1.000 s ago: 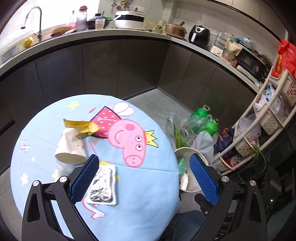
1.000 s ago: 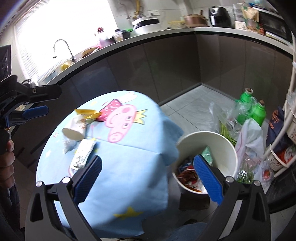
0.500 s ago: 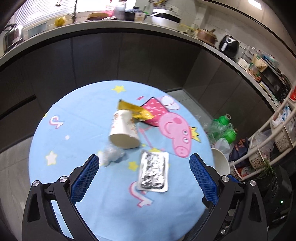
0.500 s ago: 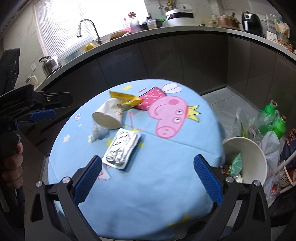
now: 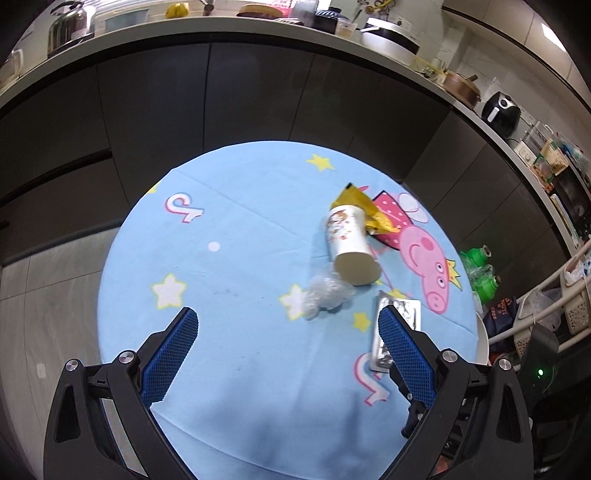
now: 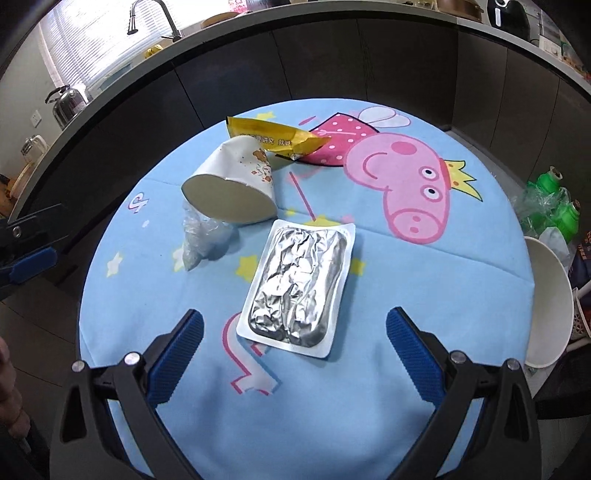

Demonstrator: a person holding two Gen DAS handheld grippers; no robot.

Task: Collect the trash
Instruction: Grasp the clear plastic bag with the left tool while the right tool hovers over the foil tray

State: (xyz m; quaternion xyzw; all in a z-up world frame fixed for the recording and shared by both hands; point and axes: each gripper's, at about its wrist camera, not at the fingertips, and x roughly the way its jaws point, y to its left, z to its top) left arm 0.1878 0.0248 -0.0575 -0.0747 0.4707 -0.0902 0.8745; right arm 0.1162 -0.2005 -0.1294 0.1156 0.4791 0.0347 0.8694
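We count four bits of trash on the round bench point(image 6: 369, 424), all lying close together. A foil blister pack point(image 6: 298, 284) lies flat nearest us, ahead of our right claw point(image 6: 294, 350). A paper cup point(image 6: 232, 184) lies on its side just beyond it, its mouth turned towards us. A crumpled clear plastic scrap point(image 6: 201, 236) sits against the cup's rim. A yellow wrapper point(image 6: 275, 138) lies at the cup's base; it carries dark print too small for us to read.

Both claws hang released, with nothing between the blue pads. Our left claw point(image 5: 286, 341) is above the near part of the bench, and its right pad hides part of the blister pack point(image 5: 402, 310).

The bench wears a light blue cloth point(image 6: 424, 295) printed with one pink cartoon pig in a crown, yellow stars and looped pink marks. A white bin point(image 6: 550, 306) stands just off its right edge. Two green bottles point(image 6: 554, 199) stand on the tiled floor beyond. Dark cabinets point(image 5: 258, 92) under a curved kitchen counter ring the room, with a tap point(image 6: 155, 14) by a bright window.
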